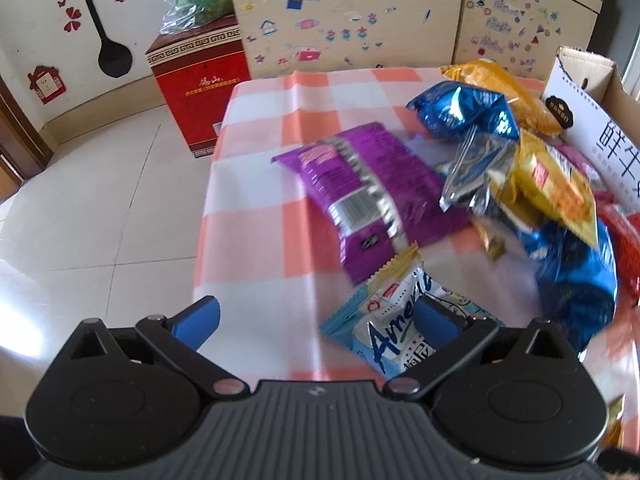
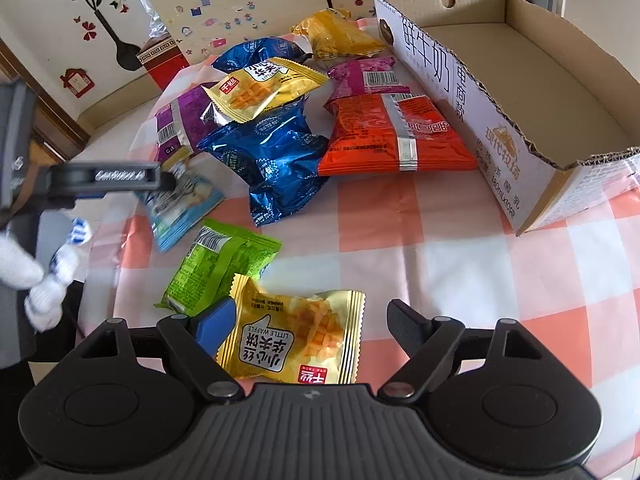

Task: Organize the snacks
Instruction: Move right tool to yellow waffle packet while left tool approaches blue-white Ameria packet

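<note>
Pick-up stage of snack sorting, cardboard box [image 2: 520, 92] unfilled.
Left gripper [image 1: 316, 320] wide open, holding nothing, light-blue packet [image 1: 400, 320] at its right finger; right gripper [image 2: 308, 328] wide open, straddling yellow waffle packet [image 2: 296, 336]. Next: close, carry forward-right to box.

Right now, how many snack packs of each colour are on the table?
Yellow: 3
Dark blue: 2
Purple: 1
Pink: 1
Red: 1
Green: 1
Light blue: 1
Total: 10 packs. The box holds none.
</note>
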Demonstrator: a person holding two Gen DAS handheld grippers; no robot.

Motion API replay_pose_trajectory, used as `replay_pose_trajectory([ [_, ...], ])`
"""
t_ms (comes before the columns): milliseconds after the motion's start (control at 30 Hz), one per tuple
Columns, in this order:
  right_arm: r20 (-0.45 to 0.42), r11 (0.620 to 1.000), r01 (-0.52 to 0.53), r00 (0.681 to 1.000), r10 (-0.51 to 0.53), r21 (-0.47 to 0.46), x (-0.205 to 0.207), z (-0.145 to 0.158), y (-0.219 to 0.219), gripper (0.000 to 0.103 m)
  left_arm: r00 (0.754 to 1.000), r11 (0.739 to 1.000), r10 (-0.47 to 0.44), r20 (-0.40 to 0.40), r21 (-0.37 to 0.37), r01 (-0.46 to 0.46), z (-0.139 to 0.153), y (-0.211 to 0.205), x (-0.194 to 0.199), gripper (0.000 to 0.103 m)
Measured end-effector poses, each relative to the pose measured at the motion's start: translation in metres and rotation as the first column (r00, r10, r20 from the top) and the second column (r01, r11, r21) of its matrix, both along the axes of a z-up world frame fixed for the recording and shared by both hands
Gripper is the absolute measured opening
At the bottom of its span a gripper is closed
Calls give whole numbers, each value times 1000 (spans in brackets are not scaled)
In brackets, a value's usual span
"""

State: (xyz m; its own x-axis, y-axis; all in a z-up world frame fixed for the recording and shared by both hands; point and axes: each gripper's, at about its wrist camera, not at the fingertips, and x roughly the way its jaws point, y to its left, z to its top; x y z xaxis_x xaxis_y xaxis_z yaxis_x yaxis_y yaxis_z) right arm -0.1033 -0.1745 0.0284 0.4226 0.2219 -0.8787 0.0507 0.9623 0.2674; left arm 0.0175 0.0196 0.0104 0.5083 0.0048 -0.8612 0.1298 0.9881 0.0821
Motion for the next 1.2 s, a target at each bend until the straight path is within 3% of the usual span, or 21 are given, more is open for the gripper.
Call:
replay_pose_trajectory([
  [300, 11, 996, -90, 996, 90, 18, -2, 2, 8, 92, 1000, 1000, 7, -5, -1, -7, 9, 23, -23, 102],
  [433, 3, 988, -151, 989, 151, -27, -8, 3, 14, 92, 1000, 997, 0, -5, -76, 0, 19, 22, -31, 102],
  [633, -23, 971, -218, 976, 217, -97, -14, -5, 19, 92, 996, 993, -81, -40, -95, 77, 17, 8, -41, 102],
  [833, -61, 946, -279, 960, 273, -164, -16, -13, 31, 92, 986, 990, -132, -99, -58, 127, 3, -3, -47, 102],
  [967, -63, 932, -295, 955, 289, -208, -19, -15, 34, 91, 990, 996, -86, -110, 14, 88, -2, 2, -47, 102],
  [1200, -61, 914, -348, 937, 343, -207, -24, -14, 44, 83, 993, 999, -19, -118, 32, 23, -4, 22, -47, 103],
])
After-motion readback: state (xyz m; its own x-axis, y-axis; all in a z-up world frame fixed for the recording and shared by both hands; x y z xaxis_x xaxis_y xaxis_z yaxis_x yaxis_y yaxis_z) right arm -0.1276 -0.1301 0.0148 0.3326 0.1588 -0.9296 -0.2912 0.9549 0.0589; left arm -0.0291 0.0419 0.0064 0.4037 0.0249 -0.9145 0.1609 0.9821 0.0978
